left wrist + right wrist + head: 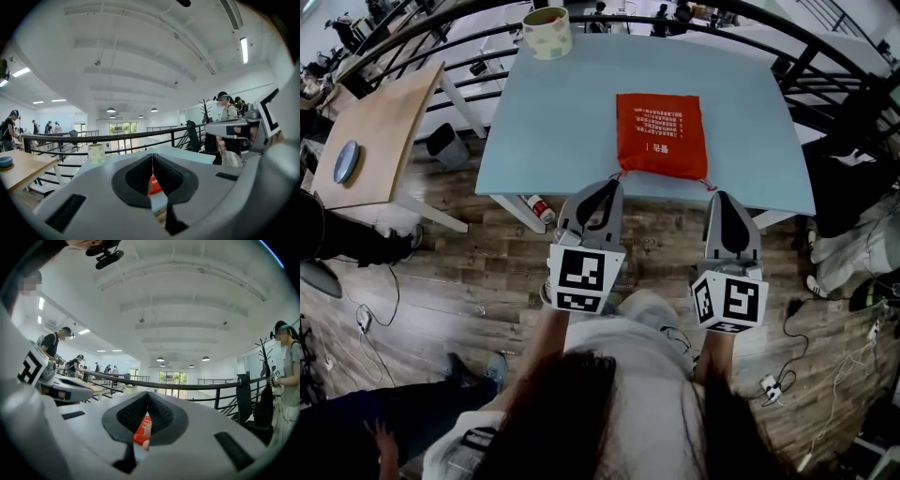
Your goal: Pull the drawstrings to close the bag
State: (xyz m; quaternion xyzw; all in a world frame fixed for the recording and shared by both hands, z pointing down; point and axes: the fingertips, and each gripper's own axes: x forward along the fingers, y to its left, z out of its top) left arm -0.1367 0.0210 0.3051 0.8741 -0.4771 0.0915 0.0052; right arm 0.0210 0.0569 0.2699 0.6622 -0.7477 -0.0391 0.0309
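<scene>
Bag [661,136]: red, flat on the table [562,122] at its near edge, about mid-width; print too small to read. Nearest are the left gripper [612,184] and right gripper [721,195], tips at the near edge just beside the bag's two near corners, both clenched, pads together. Thin drawstring ends [619,174] show at those corners. Can't tell whether either cord is pinched: both gripper views give only a red sliver past the closed pads. Far left corner: cup [547,33].
</scene>
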